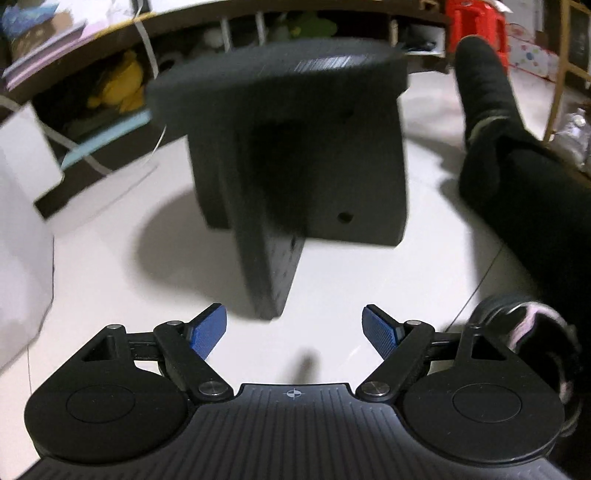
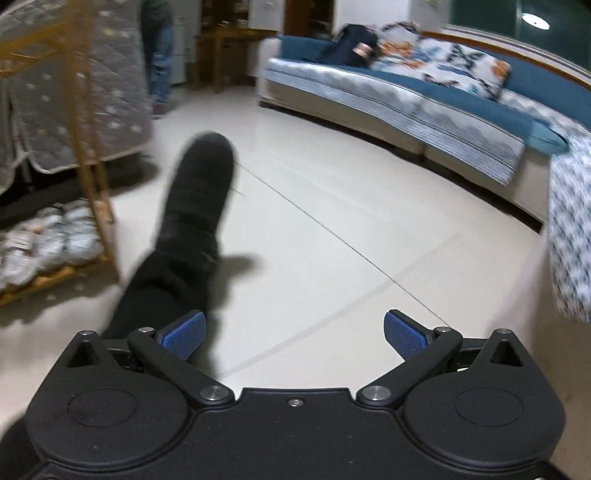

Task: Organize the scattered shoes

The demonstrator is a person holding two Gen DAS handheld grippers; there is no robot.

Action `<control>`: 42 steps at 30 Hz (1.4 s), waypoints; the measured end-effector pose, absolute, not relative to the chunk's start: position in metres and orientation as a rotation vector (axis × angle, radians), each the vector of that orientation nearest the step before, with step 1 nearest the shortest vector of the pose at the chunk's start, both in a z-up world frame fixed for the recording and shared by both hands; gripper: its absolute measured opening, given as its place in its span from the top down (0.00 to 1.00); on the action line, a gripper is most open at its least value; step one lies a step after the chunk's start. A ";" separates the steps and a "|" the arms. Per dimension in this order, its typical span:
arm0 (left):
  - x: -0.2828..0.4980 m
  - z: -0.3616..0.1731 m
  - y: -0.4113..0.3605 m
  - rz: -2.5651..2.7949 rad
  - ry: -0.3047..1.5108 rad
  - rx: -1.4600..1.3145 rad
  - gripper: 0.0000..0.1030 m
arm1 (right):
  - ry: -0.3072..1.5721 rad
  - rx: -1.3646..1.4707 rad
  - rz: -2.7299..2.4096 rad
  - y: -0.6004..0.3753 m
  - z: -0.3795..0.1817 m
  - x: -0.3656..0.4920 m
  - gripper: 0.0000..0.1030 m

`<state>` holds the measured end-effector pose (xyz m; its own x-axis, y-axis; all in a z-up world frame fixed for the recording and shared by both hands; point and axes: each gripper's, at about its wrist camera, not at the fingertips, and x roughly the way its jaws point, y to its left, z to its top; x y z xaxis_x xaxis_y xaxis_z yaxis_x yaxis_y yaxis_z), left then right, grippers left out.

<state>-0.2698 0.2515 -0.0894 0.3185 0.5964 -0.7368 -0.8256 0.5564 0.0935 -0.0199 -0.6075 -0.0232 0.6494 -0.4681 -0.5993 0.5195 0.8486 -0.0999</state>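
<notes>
White tile floor (image 1: 110,266); both fingers pairs spread, empty; dark shoe (image 1: 532,354) right of left fingers (image 1: 207,332).

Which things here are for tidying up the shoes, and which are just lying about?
For the job:
left gripper, open
right gripper, open
dark shoe with pink lining
wooden rack holding what look like pale shoes

Just lying about:
yellow plush toy
red stool
blue sofa
grey quilt

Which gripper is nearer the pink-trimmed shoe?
Left. The pink-trimmed shoe lies just beside the left gripper; the right gripper faces floor, with that shoe not in view.
</notes>
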 end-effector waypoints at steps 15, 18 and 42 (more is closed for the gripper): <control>-0.295 -0.125 0.265 1.047 0.799 -0.467 0.23 | 0.757 0.153 -0.656 -0.641 -0.140 -0.026 0.00; -0.299 -0.132 0.268 1.067 0.789 -0.508 0.23 | 0.755 0.191 -0.660 -0.643 -0.157 -0.027 0.00; -0.297 -0.158 0.256 1.146 0.633 -0.435 0.05 | 0.699 0.232 -0.654 -0.649 -0.189 -0.034 0.00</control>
<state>-0.2973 0.2562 -0.1580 0.2704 0.6986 -0.6625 -0.9327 0.3606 -0.0004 -0.0337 -0.6491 -0.1889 0.5774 -0.4789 -0.6612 0.6283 0.7778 -0.0147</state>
